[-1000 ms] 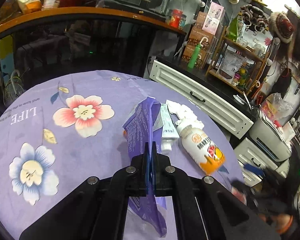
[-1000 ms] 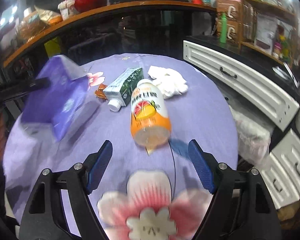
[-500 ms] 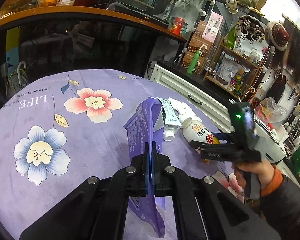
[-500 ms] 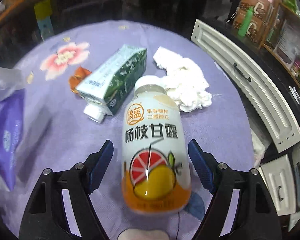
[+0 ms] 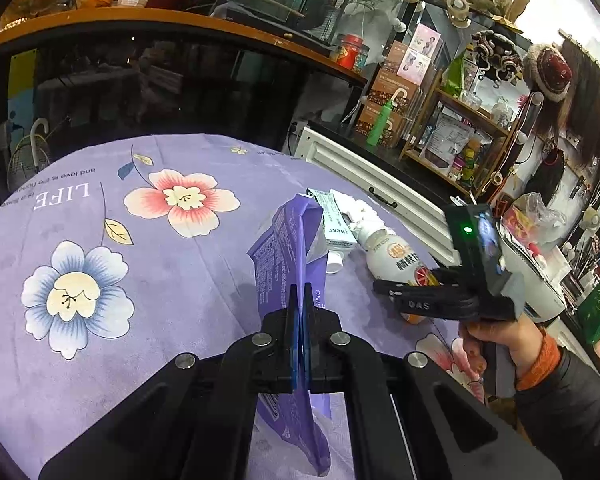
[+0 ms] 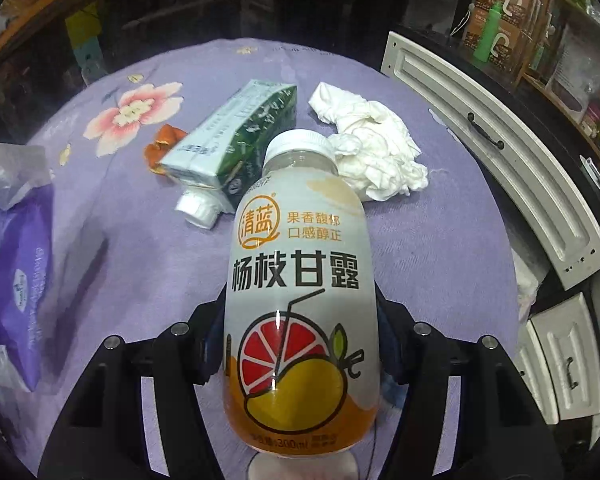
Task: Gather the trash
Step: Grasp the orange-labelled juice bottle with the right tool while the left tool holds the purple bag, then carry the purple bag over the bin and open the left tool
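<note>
Right fingers (image 6: 214,344) now closed around bottle (image 6: 300,300), previously apart

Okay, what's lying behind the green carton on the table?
Behind the green carton, an orange wrapper peeks out beside its far left side; the carton hides the rest of it.

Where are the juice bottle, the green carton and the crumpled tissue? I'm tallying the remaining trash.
juice bottle (image 6: 300,280): right wrist view, label middle.
green carton (image 6: 240,140): right wrist view, upper side panel.
crumpled tissue (image 6: 376,152): right wrist view, centre of wad.
</note>
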The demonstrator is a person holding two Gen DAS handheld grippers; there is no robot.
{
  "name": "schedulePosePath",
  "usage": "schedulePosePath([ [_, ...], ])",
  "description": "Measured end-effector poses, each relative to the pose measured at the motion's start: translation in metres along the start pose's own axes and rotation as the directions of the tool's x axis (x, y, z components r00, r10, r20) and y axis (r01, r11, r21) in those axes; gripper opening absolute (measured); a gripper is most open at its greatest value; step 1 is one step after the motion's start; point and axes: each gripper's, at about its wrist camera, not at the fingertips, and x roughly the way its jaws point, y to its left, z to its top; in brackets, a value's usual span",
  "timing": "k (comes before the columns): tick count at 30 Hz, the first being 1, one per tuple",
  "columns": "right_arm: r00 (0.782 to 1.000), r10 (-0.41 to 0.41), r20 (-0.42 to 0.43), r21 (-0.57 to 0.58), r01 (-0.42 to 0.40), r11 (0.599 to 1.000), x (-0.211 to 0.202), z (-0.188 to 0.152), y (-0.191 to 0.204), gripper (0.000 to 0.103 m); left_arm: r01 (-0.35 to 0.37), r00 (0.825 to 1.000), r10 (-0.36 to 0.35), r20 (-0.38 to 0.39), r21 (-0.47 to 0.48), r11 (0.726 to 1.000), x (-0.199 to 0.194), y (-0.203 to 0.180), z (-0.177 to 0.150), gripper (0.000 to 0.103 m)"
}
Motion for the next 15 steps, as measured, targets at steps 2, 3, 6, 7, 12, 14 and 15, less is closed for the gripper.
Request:
schedulePosePath([
  [2,0.999,0.024,0.035,0.012,-0.024,1.000,-0.013,-0.008,0.003,0.061,0.004,1.000,-0.004,-0.002,0.003,1.000,-0.004,-0.003,-0.002,0.002],
  [3,0.998,0.036,0.051,0.021,-0.037,0.999,-0.020,-0.012,0.002,0.061,0.005,1.000,-0.005,-0.003,0.003,1.000,-0.005,-0.005,-0.003,0.002],
  [6,0.990,0.079,0.116,0.062,-0.087,0.994,-0.047,-0.029,-0.001,0.061,0.016,1.000,-0.016,-0.006,0.007,1.000,-0.010,-0.012,-0.008,0.002],
  [7,0.988,0.081,0.132,0.068,-0.091,0.994,-0.054,-0.034,-0.002,0.061,0.022,1.000,-0.022,-0.005,0.010,1.000,-0.012,-0.015,-0.010,0.002],
  [12,0.973,0.047,0.227,0.094,-0.070,0.993,-0.104,-0.072,-0.014,0.061,0.074,0.997,-0.074,-0.002,0.031,0.997,-0.022,-0.042,-0.018,0.002],
  [14,0.968,0.029,0.251,0.104,-0.057,0.993,-0.122,-0.091,-0.022,0.061,0.100,0.995,-0.099,-0.008,0.051,0.994,-0.023,-0.059,-0.022,0.002],
  [15,0.965,0.015,0.262,0.112,-0.046,0.993,-0.131,-0.102,-0.026,0.061,0.112,0.994,-0.111,-0.012,0.058,0.992,-0.023,-0.066,-0.024,0.002],
])
